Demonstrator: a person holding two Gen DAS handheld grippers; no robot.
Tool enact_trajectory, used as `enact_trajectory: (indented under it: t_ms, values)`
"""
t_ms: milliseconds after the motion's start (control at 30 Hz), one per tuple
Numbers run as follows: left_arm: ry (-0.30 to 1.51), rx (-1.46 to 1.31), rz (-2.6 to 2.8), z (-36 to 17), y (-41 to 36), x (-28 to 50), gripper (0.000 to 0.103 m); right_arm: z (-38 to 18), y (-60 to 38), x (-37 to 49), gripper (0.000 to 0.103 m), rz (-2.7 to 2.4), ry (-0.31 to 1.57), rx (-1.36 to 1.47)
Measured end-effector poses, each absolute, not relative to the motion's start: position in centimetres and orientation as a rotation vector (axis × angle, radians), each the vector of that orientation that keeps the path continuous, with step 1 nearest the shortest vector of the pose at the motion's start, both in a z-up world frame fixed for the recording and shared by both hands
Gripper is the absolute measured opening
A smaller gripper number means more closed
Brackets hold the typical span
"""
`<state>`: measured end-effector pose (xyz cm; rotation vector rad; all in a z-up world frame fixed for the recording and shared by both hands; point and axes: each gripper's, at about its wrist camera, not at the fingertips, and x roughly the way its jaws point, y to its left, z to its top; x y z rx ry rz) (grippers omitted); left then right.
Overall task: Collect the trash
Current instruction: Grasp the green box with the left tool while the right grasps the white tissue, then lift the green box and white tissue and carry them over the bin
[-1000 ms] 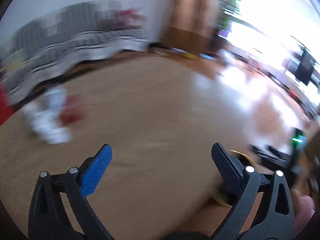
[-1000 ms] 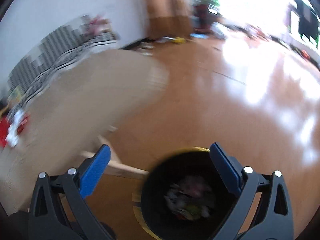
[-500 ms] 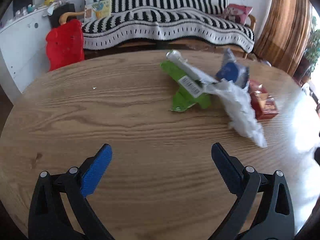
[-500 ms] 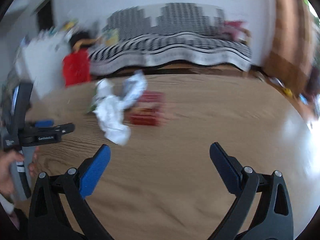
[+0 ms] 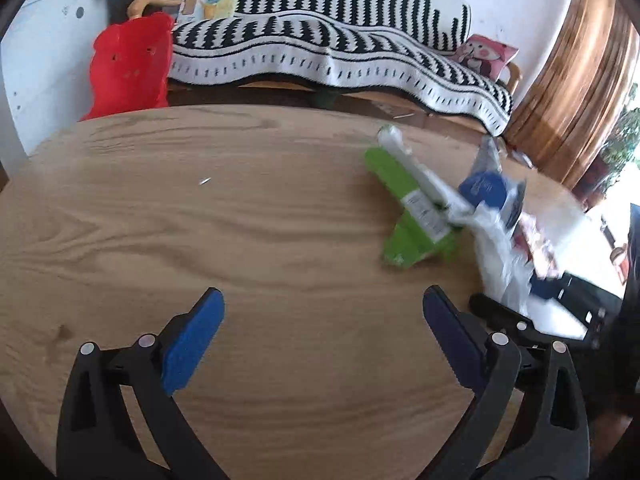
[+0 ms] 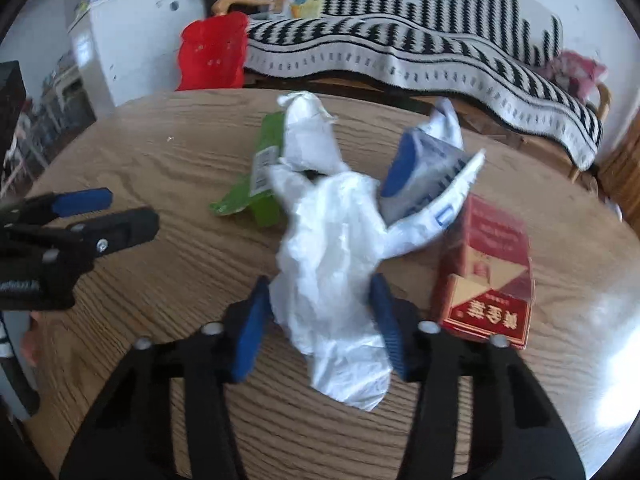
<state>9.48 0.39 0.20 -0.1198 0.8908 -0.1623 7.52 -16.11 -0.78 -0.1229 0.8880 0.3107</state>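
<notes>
A pile of trash lies on the round wooden table (image 6: 168, 168). A crumpled white plastic bag (image 6: 332, 256) runs down its middle. A green wrapper (image 6: 264, 176) lies at its far left, a blue-and-white packet (image 6: 424, 172) at its right, and a red carton (image 6: 488, 276) further right. My right gripper (image 6: 320, 324) is shut on the near end of the white bag. My left gripper (image 5: 320, 344) is open and empty over bare table, left of the pile; the green wrapper (image 5: 412, 220) and the white bag (image 5: 496, 252) show at its right.
A sofa with a black-and-white striped throw (image 5: 340, 48) stands beyond the table. A red chair (image 5: 128, 68) sits at the far left edge, beside a white cabinet (image 6: 132, 40). A wooden wall panel (image 5: 572, 92) stands at the far right. The left gripper (image 6: 60, 236) shows in the right wrist view.
Both grippers swung from the floor and the bin back to the table. My right gripper moved onto the pile and closed on the white bag. My left gripper shifted left.
</notes>
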Motion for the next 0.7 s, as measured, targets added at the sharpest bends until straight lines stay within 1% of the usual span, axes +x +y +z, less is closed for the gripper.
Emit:
enact_trajectory:
  t_ms: [133,267,367,433,467,500,533,567,633,700]
  values:
    - [0.894,-0.069,-0.194,0.0,-3.0,11.0,0.097,-0.7,-18.9,5.8,0.023,0.268,0.882,-0.072]
    - [0.907,-0.055,-0.188,-0.6,-5.3,12.8,0.097,0.8,-21.4,2.7,0.023,0.244,0.803,0.003]
    - [0.922,-0.075,-0.154,-1.6,-5.5,14.4,0.096,2.2,-22.9,1.3,0.023,0.239,0.737,0.087]
    - [0.909,-0.052,-0.144,-1.6,-5.7,14.8,0.094,2.6,-23.5,1.2,0.023,0.248,0.722,0.093]
    - [0.894,-0.066,-0.166,-1.4,-5.6,14.8,0.074,2.6,-23.7,1.1,0.023,0.252,0.722,0.097]
    - [0.882,-0.077,-0.177,-1.2,-5.4,14.8,0.036,2.4,-24.0,1.1,0.023,0.260,0.729,0.103]
    - [0.881,-0.093,-0.187,-1.1,-5.1,14.7,0.029,2.2,-24.3,1.4,0.023,0.263,0.737,0.110]
    - [0.884,-0.116,-0.195,-1.2,-4.5,14.5,0.024,2.1,-24.6,1.5,0.023,0.263,0.744,0.119]
    - [0.897,-0.150,-0.231,-1.2,-3.8,14.4,0.016,1.7,-25.4,1.9,0.023,0.260,0.760,0.141]
    - [0.909,-0.177,-0.249,-1.1,-3.1,14.1,0.015,1.5,-26.2,1.8,0.023,0.253,0.763,0.167]
